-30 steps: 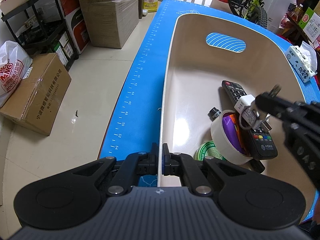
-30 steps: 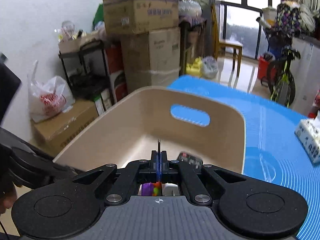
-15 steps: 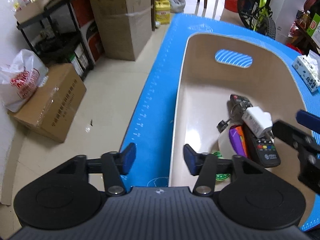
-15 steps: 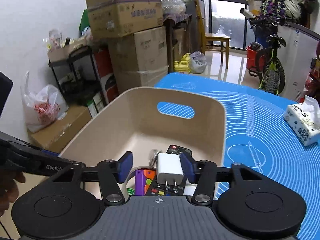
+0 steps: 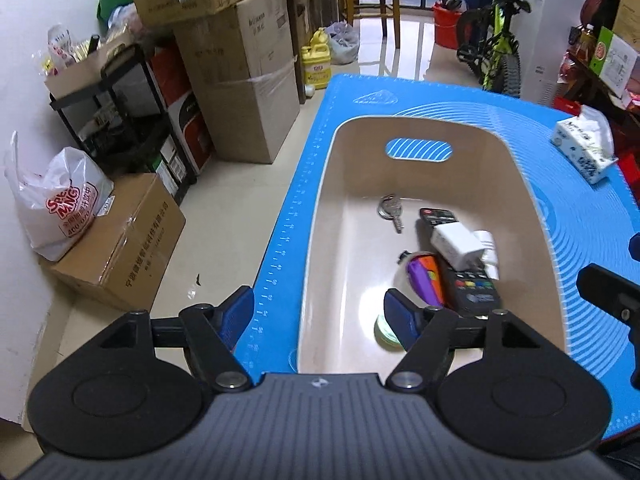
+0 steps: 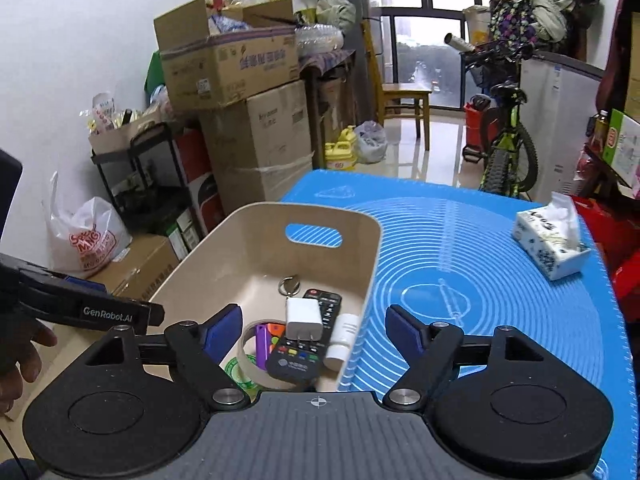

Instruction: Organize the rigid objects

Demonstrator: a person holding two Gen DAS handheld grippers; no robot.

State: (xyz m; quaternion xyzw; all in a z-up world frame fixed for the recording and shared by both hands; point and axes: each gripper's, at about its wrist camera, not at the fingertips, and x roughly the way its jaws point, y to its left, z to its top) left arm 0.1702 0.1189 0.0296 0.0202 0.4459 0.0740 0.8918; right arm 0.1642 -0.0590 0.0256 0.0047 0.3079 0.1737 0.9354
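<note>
Beige bin [image 5: 520, 184] on blue mat [image 6: 500, 280], ahead of both tools. Left gripper [image 5: 319, 314] spread wide, straddling the bin's near-left wall, holding nothing. Right gripper [image 6: 314, 330] spread, empty, above the bin's near end. Inside: white charger [image 6: 303, 316] atop black remote [image 6: 308, 344], keys [image 5: 390, 210] farther in. Only the right view shows "GenRobot.AI" lettering.

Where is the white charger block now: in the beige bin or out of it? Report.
In. The white charger block lies inside the beige plastic bin, on the black remote control; no hand-held gripper holds it.
</note>
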